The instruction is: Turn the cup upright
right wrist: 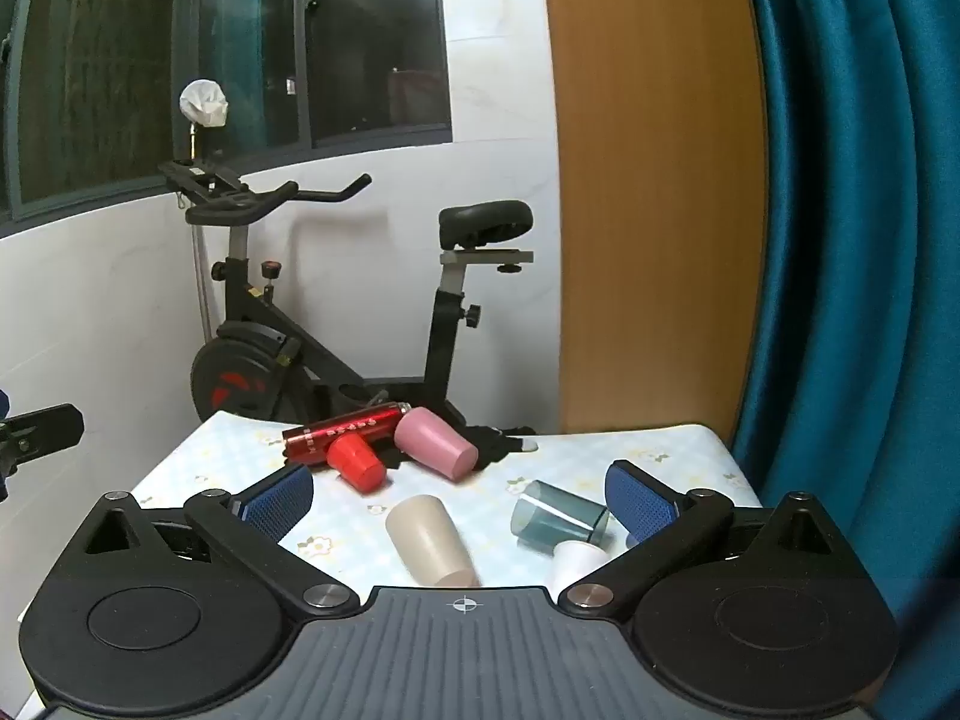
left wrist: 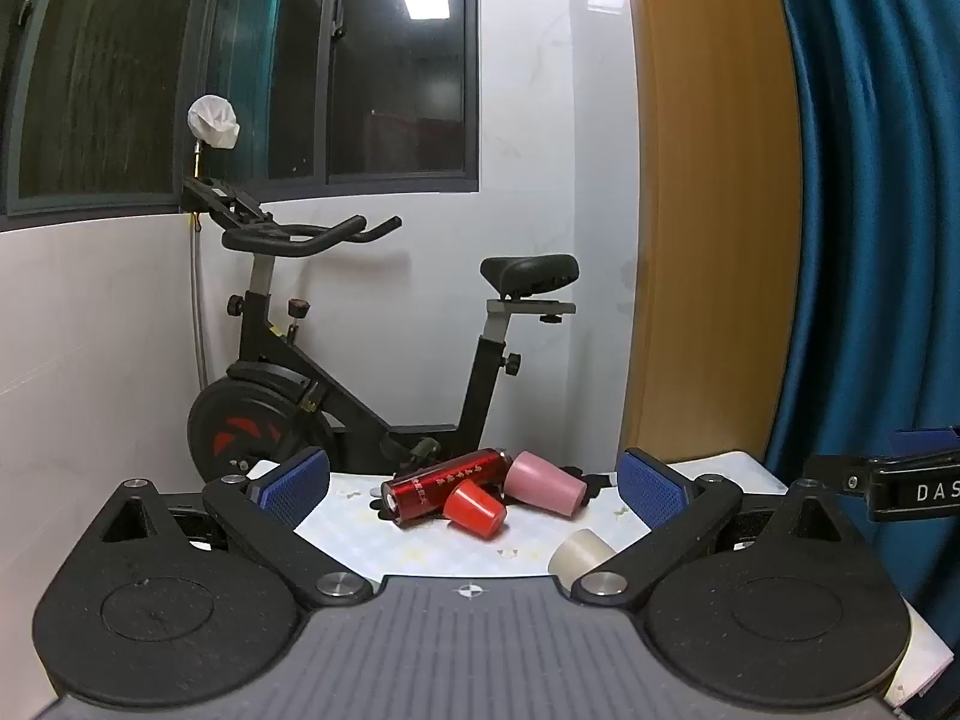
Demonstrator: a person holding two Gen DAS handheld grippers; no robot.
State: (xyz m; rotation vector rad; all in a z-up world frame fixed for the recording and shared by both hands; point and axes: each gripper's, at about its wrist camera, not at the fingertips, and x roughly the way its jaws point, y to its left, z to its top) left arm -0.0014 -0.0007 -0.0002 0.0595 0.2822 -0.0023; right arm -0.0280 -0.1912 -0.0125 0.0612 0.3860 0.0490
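Note:
Several cups lie on their sides on a small table with a pale flowered cloth [right wrist: 204, 450]. A small red cup [right wrist: 357, 463] [left wrist: 475, 509] and a pink cup [right wrist: 435, 443] [left wrist: 543, 483] lie beside a red metal bottle [right wrist: 345, 431] [left wrist: 444, 485]. Nearer lie a beige cup [right wrist: 429, 540] [left wrist: 579, 552], a clear teal cup [right wrist: 561, 519] and a small white cup [right wrist: 576, 561]. My left gripper [left wrist: 474, 483] is open and empty, facing the red cup. My right gripper [right wrist: 459, 498] is open and empty above the beige cup.
A black glove [right wrist: 501, 441] lies behind the pink cup. An exercise bike [right wrist: 288, 324] stands behind the table by a white wall. A wooden panel [right wrist: 648, 180] and blue curtain [right wrist: 852, 240] are at the right. The right gripper's edge shows in the left wrist view [left wrist: 900, 480].

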